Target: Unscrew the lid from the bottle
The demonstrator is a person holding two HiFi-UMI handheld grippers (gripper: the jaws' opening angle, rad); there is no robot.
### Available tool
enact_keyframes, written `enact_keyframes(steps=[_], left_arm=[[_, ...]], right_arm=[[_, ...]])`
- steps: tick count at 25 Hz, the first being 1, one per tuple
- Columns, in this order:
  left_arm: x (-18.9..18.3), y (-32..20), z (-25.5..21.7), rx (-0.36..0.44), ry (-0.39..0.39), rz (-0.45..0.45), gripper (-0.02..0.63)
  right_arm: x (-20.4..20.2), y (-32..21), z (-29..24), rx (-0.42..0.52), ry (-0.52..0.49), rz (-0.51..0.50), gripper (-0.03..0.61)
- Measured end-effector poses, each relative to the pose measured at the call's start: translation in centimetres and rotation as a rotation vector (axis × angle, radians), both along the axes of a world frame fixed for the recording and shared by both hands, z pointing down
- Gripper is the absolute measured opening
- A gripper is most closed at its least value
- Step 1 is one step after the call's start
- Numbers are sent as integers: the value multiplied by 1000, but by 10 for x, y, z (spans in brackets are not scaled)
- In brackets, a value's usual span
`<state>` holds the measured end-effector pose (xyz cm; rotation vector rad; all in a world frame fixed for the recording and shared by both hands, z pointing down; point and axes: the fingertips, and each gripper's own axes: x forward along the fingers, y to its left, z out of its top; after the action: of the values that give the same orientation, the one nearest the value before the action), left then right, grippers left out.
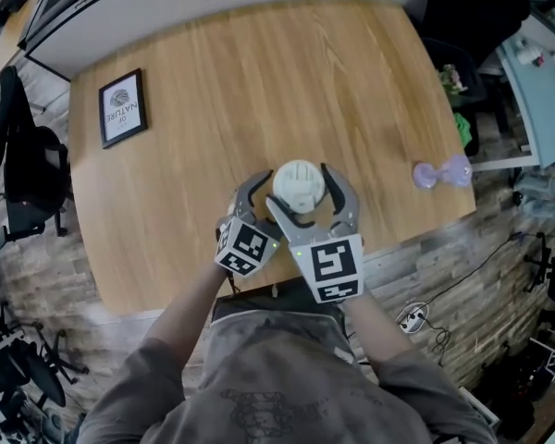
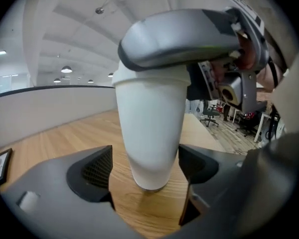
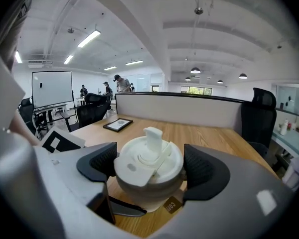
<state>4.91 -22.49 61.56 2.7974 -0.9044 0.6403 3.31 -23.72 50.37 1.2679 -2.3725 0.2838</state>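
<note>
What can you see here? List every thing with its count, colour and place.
table: 1, light wood, under everything
bottle: 1, white, upright near the table's front edge
lid: 1, white, on the bottle
framed picture: 1, black frame, table's left side
small thing: 1, purple, table's right edge; too blurred to name
chair: 1, black, on the floor left of the table
shirt: 1, grey, on the person
left gripper: 1, grey, jaws open either side of the bottle's body
right gripper: 1, grey, jaws open either side of the lid
</note>
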Motion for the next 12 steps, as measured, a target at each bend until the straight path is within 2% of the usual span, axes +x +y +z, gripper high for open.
enact_keyframes(steps=[3, 6, 12], left_arm=[[6, 0, 0, 18, 7, 30, 409], [12, 2, -1, 59, -11, 65, 360], [14, 4, -1, 60, -5, 82, 353]], right_arm=[[0, 1, 0, 19, 0, 2, 411], [1, 1, -1, 45, -6, 0, 411], [3, 5, -2, 47, -31, -57, 411]])
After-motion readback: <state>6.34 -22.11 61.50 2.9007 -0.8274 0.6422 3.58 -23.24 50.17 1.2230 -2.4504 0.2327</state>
